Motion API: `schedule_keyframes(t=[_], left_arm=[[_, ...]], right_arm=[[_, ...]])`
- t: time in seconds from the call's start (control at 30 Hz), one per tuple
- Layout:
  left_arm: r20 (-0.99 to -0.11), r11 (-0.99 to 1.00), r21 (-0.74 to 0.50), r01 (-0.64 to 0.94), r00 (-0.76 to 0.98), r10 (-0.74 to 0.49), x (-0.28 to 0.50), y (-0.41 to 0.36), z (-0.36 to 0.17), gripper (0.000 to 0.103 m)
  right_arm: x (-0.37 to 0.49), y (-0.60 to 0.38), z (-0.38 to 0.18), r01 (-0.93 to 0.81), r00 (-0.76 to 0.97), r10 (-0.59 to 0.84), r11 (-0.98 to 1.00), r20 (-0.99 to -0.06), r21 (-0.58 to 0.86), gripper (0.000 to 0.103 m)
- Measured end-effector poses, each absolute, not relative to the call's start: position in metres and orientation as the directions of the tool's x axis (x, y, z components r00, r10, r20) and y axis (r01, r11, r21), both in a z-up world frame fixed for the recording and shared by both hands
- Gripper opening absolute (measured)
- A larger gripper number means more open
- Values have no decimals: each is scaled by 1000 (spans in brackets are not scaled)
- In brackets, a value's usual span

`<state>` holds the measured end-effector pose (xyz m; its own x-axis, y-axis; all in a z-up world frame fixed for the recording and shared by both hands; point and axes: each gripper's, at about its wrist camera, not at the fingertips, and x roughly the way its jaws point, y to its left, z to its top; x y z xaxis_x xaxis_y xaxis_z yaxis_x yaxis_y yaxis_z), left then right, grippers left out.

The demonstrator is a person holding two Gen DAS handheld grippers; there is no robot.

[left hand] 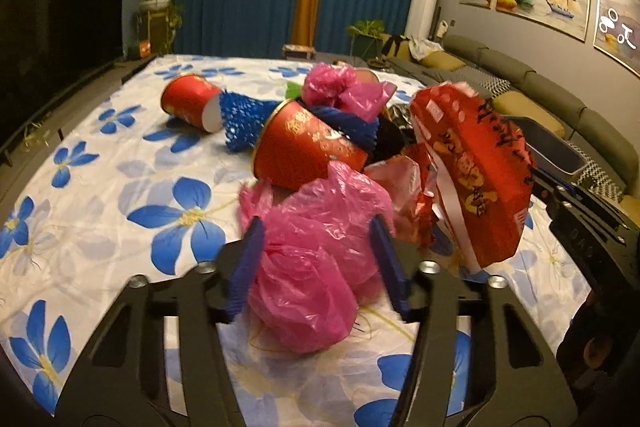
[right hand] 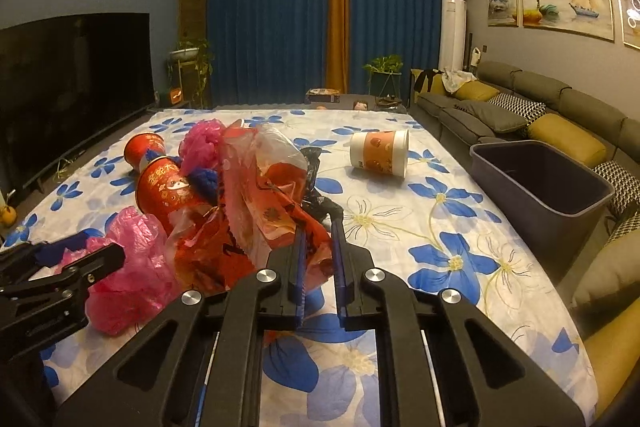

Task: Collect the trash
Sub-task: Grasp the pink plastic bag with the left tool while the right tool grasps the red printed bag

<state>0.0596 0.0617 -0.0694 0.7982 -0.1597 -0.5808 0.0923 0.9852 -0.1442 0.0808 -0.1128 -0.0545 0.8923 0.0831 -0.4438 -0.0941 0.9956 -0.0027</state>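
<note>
- Left wrist view: my left gripper (left hand: 316, 263) straddled the pink bag (left hand: 316, 267) on the bedsheet (left hand: 120, 187), pads touching, grip uncertain.
- My right gripper (right hand: 320, 247) was clenched on the red wrapper (right hand: 272, 223).
- Risk: thin film could slip out when lifted toward the grey bin (right hand: 540, 183).

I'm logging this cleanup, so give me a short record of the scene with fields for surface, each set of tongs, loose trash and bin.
surface: blue-flowered white cloth
left tongs: astride crumpled pink plastic bag
right tongs: shut on red printed plastic wrapper
loose trash: two red paper cups, white paper cup, all tipped over
bin: grey plastic tub, right of cloth
</note>
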Motion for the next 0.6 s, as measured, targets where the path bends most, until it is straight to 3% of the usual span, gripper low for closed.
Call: schedule_keyframes(t=[0.2, 0.33, 0.6], left_arm=[[-595, 981, -164, 99, 783, -179, 61, 66, -72, 24], [-585, 978, -187, 93, 789, -187, 57, 73, -68, 17], [-502, 966, -241, 92, 840, -205, 35, 88, -37, 14]], right_arm=[[73, -119, -49, -85, 899, 80, 996, -429, 8, 13], [68, -126, -46, -79, 903, 80, 997, -421, 21, 13], [58, -136, -38, -67, 916, 79, 997, -393, 44, 13]])
